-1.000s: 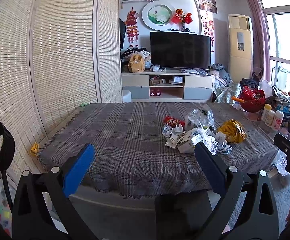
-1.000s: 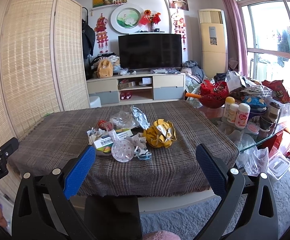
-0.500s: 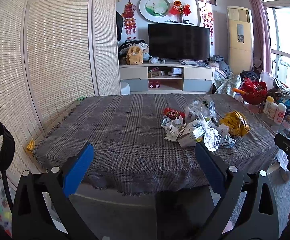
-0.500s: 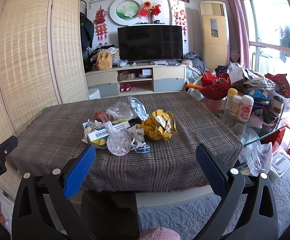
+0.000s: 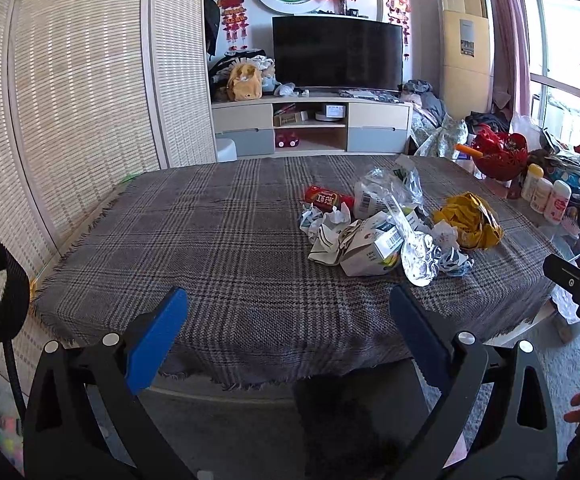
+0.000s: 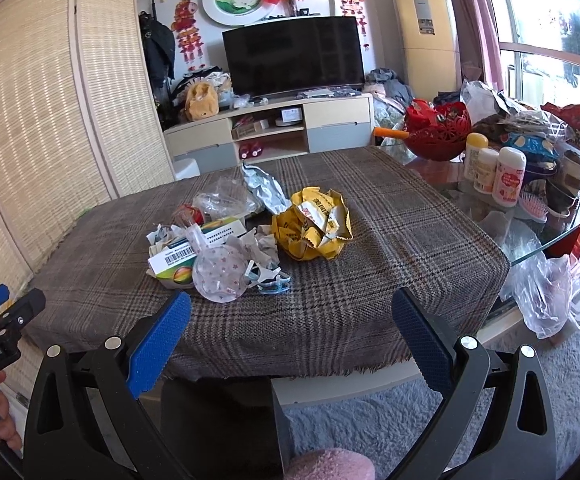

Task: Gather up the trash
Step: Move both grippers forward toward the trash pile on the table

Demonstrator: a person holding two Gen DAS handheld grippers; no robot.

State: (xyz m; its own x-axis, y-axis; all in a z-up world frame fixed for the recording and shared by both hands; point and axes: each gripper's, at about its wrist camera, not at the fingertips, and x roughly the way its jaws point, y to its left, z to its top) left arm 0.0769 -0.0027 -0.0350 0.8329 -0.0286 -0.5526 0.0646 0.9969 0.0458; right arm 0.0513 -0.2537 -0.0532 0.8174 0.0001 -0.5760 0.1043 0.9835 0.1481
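- The left gripper (image 5: pixel 288 322) hangs at the near edge of the table, its blue-padded fingers (image 5: pixel 156 334) spread wide with nothing between them.
- The right gripper (image 6: pixel 290 326) is likewise spread wide and empty, level with the near edge of the plaid tablecloth (image 6: pixel 390 248).
- The trash lies in one loose heap on the cloth, well beyond both sets of fingertips and touching neither.
- From the left wrist view the heap sits ahead and to the right: a red snack wrapper (image 5: pixel 324 198) at its far-left side, crumpled white paper (image 5: pixel 326 226) nearer, a white carton with a barcode (image 5: pixel 374 246) beside it.
- A crumpled yellow wrapper (image 6: pixel 314 226) forms the heap's right side; in the right wrist view it is straight ahead, slightly left of centre.
- A clear round plastic lid (image 6: pixel 220 276) is the piece nearest the right gripper, just past its left finger.
- Clear plastic bags (image 6: pixel 224 202) and a silver foil packet (image 6: pixel 264 190) lie at the back of the heap.
- Bottles (image 6: pixel 498 172) and a red basket (image 6: pixel 436 134) stand on the glass surface to the right, apart from the heap.
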